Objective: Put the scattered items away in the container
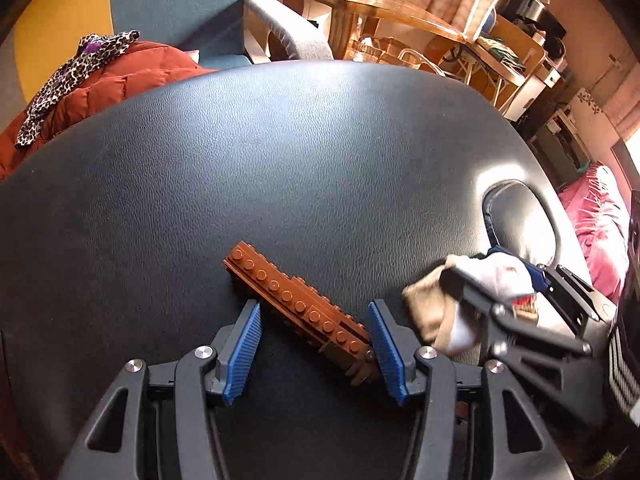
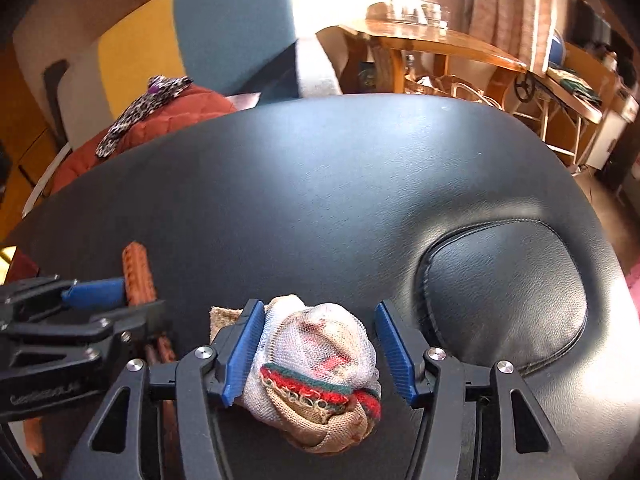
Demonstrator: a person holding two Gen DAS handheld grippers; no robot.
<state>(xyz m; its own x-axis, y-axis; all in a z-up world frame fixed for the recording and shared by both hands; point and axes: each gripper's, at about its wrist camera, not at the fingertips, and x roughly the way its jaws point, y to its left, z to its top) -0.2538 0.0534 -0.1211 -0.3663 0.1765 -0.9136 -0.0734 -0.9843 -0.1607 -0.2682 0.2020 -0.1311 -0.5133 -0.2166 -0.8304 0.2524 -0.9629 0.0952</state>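
Observation:
A long brown brick bar lies slantwise on the black padded table. My left gripper is open, its blue pads on either side of the bar's near end. A balled-up sock, white and beige with red and green stripes, lies between the open pads of my right gripper; the left pad touches it. The sock and right gripper also show at right in the left wrist view. The left gripper and bar show at left in the right wrist view. No container is in view.
An oval stitched inset sits in the table at right. A rust-red jacket with a leopard-print scarf lies beyond the far left edge. A blue chair and wooden tables stand behind.

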